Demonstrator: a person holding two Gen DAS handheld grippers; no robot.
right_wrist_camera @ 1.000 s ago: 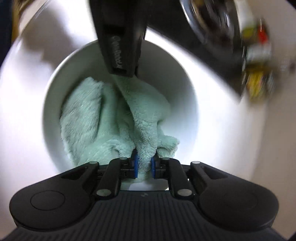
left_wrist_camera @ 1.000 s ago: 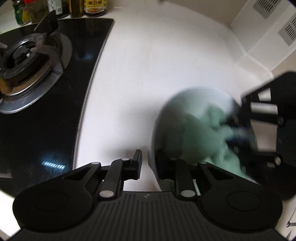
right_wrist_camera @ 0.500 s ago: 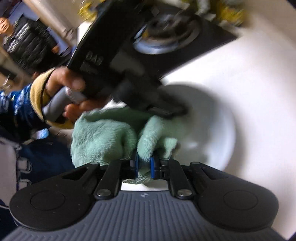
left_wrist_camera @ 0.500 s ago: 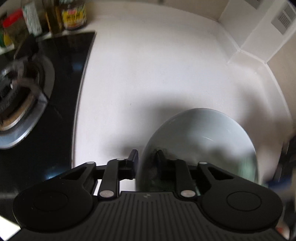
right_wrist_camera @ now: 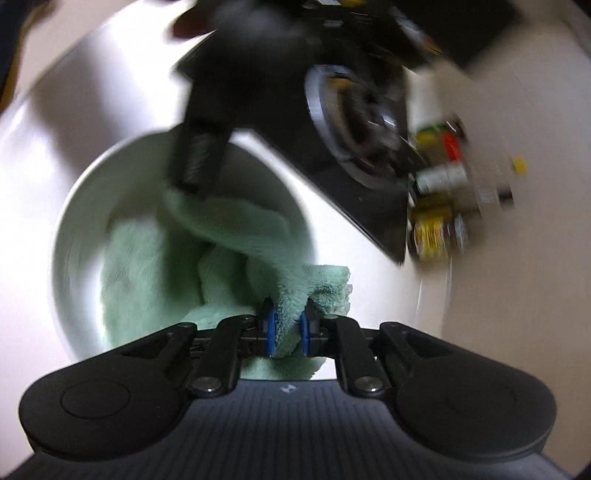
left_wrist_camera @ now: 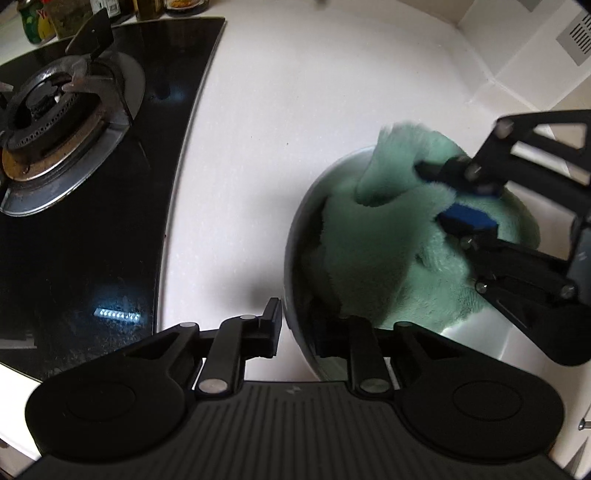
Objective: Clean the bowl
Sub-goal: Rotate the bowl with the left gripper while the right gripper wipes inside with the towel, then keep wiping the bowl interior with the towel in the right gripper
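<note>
A white bowl (left_wrist_camera: 295,236) stands on the white counter, seen in both views (right_wrist_camera: 74,206). My left gripper (left_wrist_camera: 295,325) is shut on the bowl's near rim, one finger outside and one inside. A green fluffy cloth (left_wrist_camera: 388,251) fills the bowl. My right gripper (right_wrist_camera: 287,328) is shut on a fold of the cloth (right_wrist_camera: 229,236) and holds it down in the bowl. In the left wrist view the right gripper (left_wrist_camera: 454,195) comes in from the right, over the cloth.
A black glass hob (left_wrist_camera: 92,221) with a gas burner (left_wrist_camera: 44,110) lies left of the bowl. Bottles and jars (left_wrist_camera: 44,18) stand behind it. The white wall corner (left_wrist_camera: 491,77) rises at the far right.
The cloth, lifted out of the bowl toward the right half a second ago, is back inside it in my right gripper. My left gripper still holds the rim.
</note>
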